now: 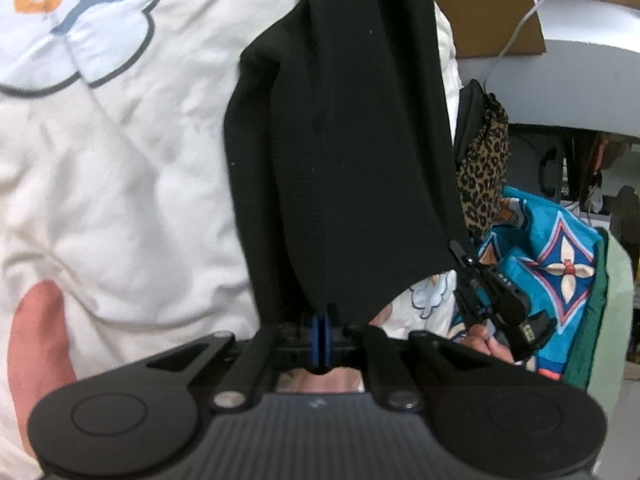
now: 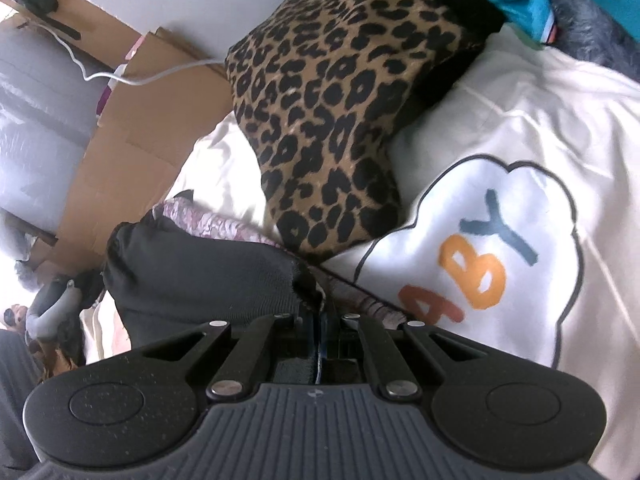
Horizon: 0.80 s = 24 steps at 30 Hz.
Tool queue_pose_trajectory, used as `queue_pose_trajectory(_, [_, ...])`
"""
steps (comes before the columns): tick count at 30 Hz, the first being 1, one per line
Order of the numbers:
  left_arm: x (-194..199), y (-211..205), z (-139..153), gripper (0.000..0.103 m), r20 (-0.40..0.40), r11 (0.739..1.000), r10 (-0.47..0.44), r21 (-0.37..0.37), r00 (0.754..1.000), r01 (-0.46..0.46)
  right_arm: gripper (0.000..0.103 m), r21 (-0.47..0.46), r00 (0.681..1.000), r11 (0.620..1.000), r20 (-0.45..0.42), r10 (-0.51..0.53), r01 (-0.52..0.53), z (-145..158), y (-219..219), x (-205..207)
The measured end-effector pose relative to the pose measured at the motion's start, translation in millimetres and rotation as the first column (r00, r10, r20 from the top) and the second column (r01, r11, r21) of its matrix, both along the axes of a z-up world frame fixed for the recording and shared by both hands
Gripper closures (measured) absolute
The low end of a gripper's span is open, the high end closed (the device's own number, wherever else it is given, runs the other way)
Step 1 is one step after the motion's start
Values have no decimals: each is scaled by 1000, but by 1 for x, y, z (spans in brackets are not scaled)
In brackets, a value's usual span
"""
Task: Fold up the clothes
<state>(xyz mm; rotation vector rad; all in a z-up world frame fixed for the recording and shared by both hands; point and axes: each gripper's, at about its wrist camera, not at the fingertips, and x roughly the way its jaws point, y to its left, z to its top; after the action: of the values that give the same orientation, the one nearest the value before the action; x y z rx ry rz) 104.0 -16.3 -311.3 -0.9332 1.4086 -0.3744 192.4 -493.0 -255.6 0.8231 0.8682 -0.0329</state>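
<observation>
The left gripper (image 1: 320, 322) had its blue-padded jaws pinched together on the lower edge of a long black knit garment (image 1: 340, 140). From that pinch the cloth ran straight up the middle of the left wrist view and out past the top edge, so its long axis lay along the gripper's fingers and away from them. At the lower right of that view the right gripper (image 1: 486, 280) met the garment's other lower corner, close beside the left one; whether it actually pinched that corner there was too small to tell.

In the right wrist view the jaws stood pressed narrow at the lower middle of the frame, with dark knit cloth bunched against them from the left. It looked gripped, though the contact itself was hidden.

Beyond the jaws lay a cream quilted blanket with a cloud print and coloured letters (image 2: 520, 152). A leopard-print cloth (image 2: 328, 92) sat on it in the upper middle, a turquoise patterned fabric (image 1: 560, 264) lay at the right of the left view, and brown cardboard (image 2: 132, 152) stood at the upper left of the right view.

With both grippers at one end, any fold would likely turn on carrying that edge along the garment's length.
</observation>
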Motion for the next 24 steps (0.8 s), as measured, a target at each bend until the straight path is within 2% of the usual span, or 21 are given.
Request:
queue_pose_trajectory(3, [2, -5, -9, 100, -35, 999, -18, 41, 999, 19, 102, -7, 1000, 1000, -1, -12, 12, -4, -4, -1])
queue_pose_trajectory(9, [0, 0, -8, 99, -29, 999, -20, 41, 999, 21, 100, 29, 998, 999, -58, -25, 26, -20, -12, -9])
queue_pose_trajectory(12, [1, -3, -8, 90, -23, 999, -25, 42, 999, 26, 96, 57, 998, 997, -48, -50, 53, -20, -19, -14])
queue_pose_trajectory(14, [2, -5, -9, 89, -18, 999, -28, 42, 999, 29, 95, 56, 997, 997, -41, -58, 60, -19, -20, -15])
queue_pose_trajectory(17, [4, -9, -9, 90, -11, 999, -33, 42, 999, 34, 97, 31, 998, 998, -49, -48, 50, -19, -18, -12])
queue_pose_trajectory(18, [4, -10, -10, 96, -10, 998, -35, 43, 999, 36, 98, 31, 997, 998, -52, -54, 56, -20, -19, -12])
queue_pose_trajectory(19, [4, -10, -11, 97, -13, 998, -37, 47, 999, 38, 101, 29, 997, 998, -53, -57, 58, -21, -18, -13])
queue_pose_trajectory(24, [4, -13, -6, 100, -17, 997, -57, 53, 998, 58, 102, 7, 997, 998, -56, -57, 58, -17, -17, -16])
